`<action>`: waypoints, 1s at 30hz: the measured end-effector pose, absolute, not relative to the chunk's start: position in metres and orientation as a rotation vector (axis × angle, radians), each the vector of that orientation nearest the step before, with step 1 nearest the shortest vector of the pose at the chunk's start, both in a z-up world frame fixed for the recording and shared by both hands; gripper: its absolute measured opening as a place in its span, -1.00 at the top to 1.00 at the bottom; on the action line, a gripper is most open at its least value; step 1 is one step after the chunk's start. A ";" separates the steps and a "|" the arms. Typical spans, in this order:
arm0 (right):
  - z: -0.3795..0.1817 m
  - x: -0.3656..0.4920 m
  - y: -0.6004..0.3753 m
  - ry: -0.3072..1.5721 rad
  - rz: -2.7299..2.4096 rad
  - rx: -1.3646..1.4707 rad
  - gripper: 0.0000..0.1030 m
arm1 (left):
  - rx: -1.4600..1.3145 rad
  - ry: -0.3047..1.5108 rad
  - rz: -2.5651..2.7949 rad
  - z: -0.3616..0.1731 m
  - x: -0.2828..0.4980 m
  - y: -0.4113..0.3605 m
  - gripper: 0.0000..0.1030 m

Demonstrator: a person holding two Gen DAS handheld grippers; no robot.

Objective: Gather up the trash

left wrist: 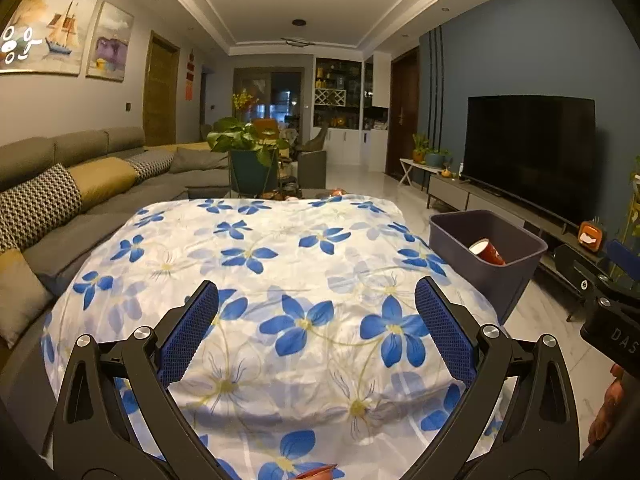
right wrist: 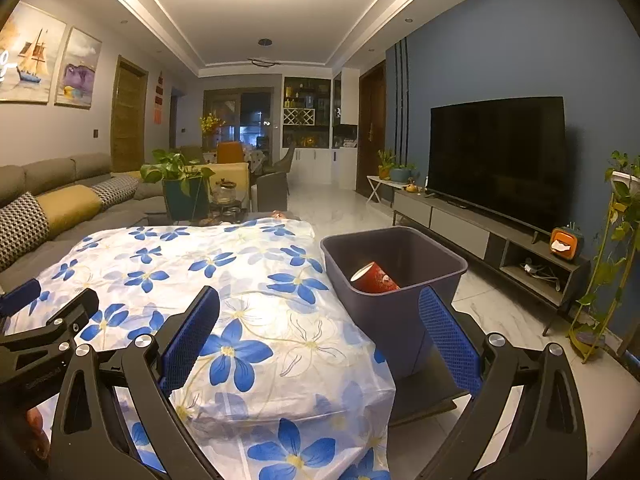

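Note:
A dark grey bin (left wrist: 505, 282) stands on the floor at the right edge of the table with the blue-flowered cloth (left wrist: 280, 264). A red paper cup (left wrist: 488, 252) lies tilted inside it. My left gripper (left wrist: 316, 292) hovers open over the cloth with nothing between its blue pads. A reddish rim (left wrist: 316, 472) peeks in at the bottom edge; I cannot tell what it is. My right gripper (right wrist: 320, 296) is open and empty above the table's right side, short of the bin (right wrist: 380, 316) and the red cup (right wrist: 374, 278).
A grey sofa (left wrist: 60, 200) runs along the left. A potted plant (left wrist: 248, 148) stands beyond the table's far end. The TV (right wrist: 496, 156) and its low console (right wrist: 480, 236) line the right wall, with tiled floor (right wrist: 500, 312) between them and the bin.

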State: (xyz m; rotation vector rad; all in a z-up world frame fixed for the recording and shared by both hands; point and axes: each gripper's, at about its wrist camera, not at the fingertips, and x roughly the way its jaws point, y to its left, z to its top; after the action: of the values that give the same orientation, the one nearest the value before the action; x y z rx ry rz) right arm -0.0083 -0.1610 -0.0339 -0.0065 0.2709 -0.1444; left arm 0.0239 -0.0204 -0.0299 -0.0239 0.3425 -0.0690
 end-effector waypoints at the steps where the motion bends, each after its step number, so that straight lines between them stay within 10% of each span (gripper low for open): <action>1: -0.034 -0.010 -0.160 0.271 -0.143 -0.007 -0.86 | -0.021 0.342 -0.067 -0.030 0.022 -0.021 -0.88; 30: -0.030 -0.034 -0.149 0.223 -0.143 -0.017 -0.86 | -0.038 0.305 -0.099 -0.024 0.000 -0.021 -0.88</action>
State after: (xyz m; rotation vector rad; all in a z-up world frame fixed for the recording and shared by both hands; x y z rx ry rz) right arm -0.0339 -0.1488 -0.0296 -0.0173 0.2234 -0.1426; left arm -0.0004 -0.0208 -0.0235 -0.0377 0.3049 -0.0992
